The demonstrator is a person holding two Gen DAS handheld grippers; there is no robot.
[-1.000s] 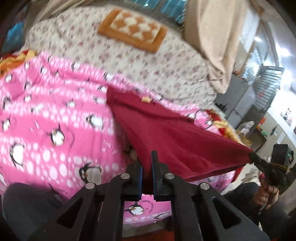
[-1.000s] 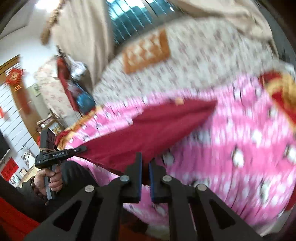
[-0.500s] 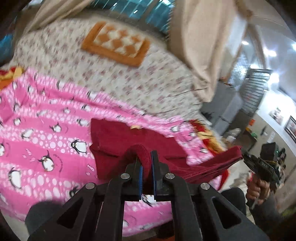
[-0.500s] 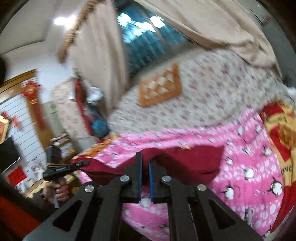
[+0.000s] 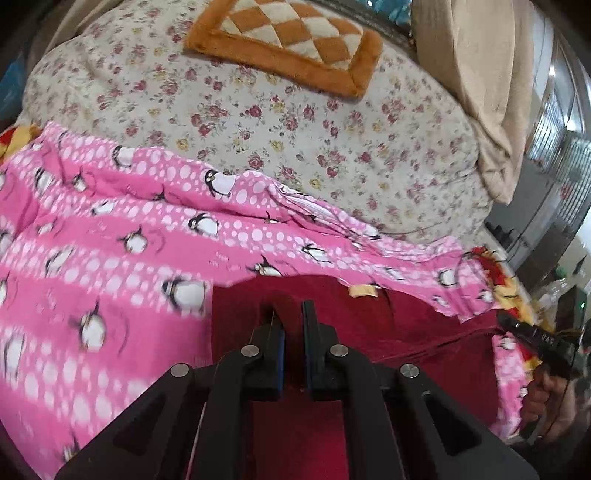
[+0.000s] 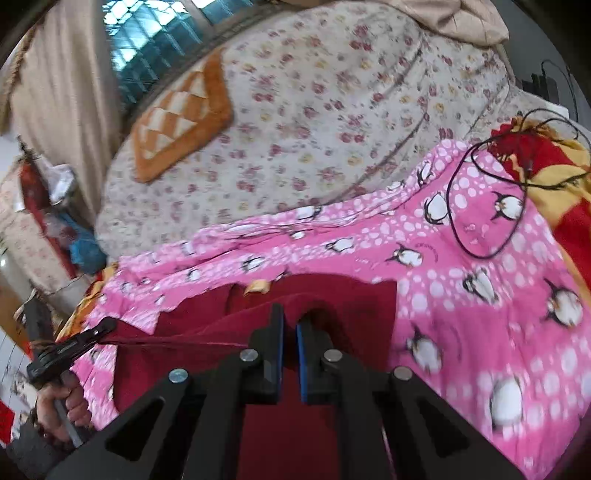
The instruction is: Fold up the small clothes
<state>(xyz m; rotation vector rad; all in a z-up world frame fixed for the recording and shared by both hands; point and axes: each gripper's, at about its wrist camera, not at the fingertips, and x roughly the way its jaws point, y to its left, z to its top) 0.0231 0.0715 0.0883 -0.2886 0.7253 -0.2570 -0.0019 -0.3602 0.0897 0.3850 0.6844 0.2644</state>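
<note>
A dark red garment (image 5: pixel 406 325) lies on the pink penguin sheet (image 5: pixel 110 229); it also shows in the right wrist view (image 6: pixel 351 295). A yellow tag (image 5: pixel 364 291) sits at its far edge. My left gripper (image 5: pixel 291 314) is shut on the garment's near edge. My right gripper (image 6: pixel 290 317) is shut on the other end of that edge. The edge runs taut between them, low over the garment. The right gripper shows at the left view's right side (image 5: pixel 532 338); the left gripper shows at the right view's left side (image 6: pixel 74 347).
A floral quilt (image 5: pixel 295 129) covers the far bed, with an orange checked cushion (image 5: pixel 291 33) on it. A black cable (image 6: pixel 484 192) loops over the pink sheet (image 6: pixel 480 258) at the right. A red and yellow blanket (image 6: pixel 554 177) lies beyond.
Both grippers have carried the held edge forward and down over the garment. The cloth, lifted and stretched before, now lies doubled on the sheet.
</note>
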